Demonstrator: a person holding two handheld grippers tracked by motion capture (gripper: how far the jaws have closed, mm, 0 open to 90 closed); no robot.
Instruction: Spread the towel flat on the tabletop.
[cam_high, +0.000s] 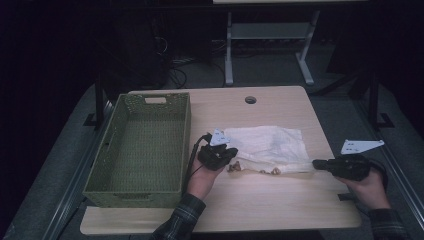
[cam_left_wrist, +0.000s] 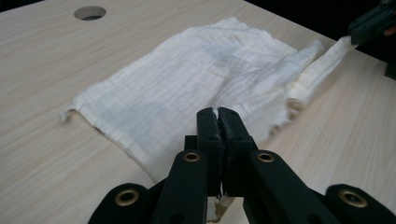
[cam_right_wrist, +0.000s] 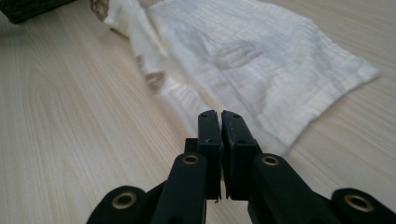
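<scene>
Dim lab: bare wooden table (cam_high: 280, 200), desk frame (cam_high: 267, 35), floor cables (cam_high: 180, 75).

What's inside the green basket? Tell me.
Nothing lies on the visible perforated floor of the green basket. Its near wall hides the strip of floor right behind it, so that strip stays unchecked.

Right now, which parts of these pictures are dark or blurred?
High view: dim, the room behind the table nearly black. Left gripper view: bright, the cloth sharp, its rolled edge smeared. Right gripper view: the far cloth edge and basket out of focus.
</scene>
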